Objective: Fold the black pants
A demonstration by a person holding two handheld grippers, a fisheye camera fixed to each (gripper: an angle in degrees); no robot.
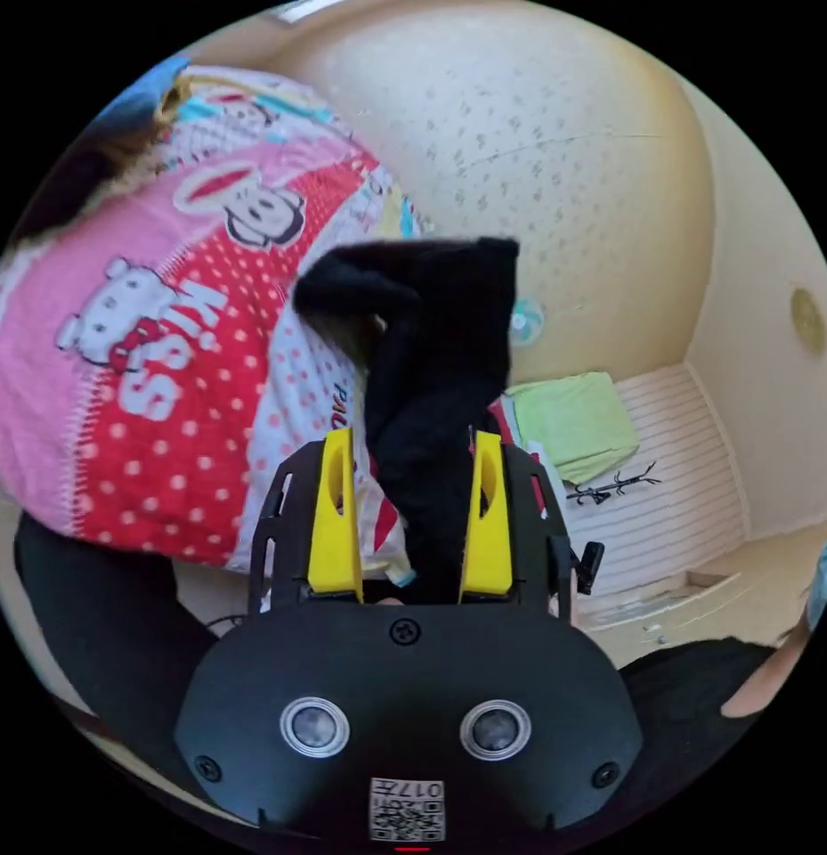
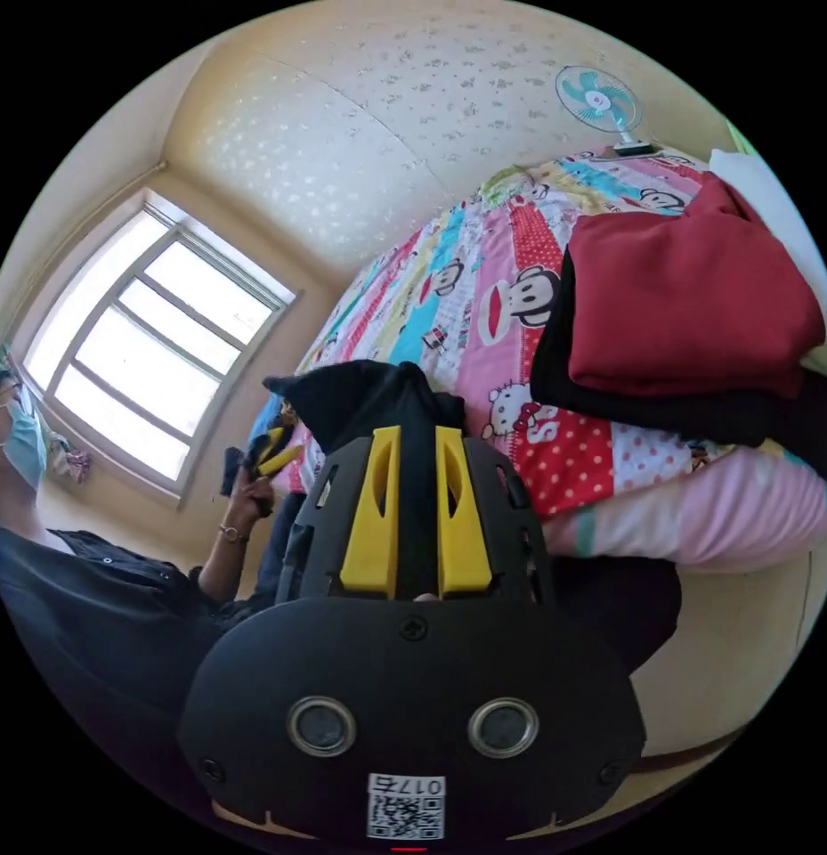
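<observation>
Black pants [image 1: 440, 374] of soft dark fabric were lifted in the air, gripped by both tools. In the left gripper view, the left gripper [image 1: 411, 463] had its two yellow jaws set a little apart with a bunched length of the cloth between them; the fabric filled the gap and touched both, so the claw was clamped on it. The cloth rose past the jaw tips and flopped over in a thick roll in front of the patterned quilt of pink, red polka-dot and cartoon patches [image 1: 155, 356] covering the bed. A folded light-green towel [image 1: 578, 423] lay beyond on a white slatted surface [image 1: 680, 499].

In the right gripper view, the right gripper [image 2: 411, 463] had its yellow jaws drawn close together, pinching a narrow strip of the same black pants [image 2: 368, 396], which bunched up above the tips. On the quilt [image 2: 484, 303] sat a folded dark-red garment [image 2: 689, 294] stacked on a black one. A small teal fan [image 2: 598, 100] stood at the bed's far end. A person in a dark shirt [image 2: 84, 606] stood near a bright window [image 2: 146, 343].
</observation>
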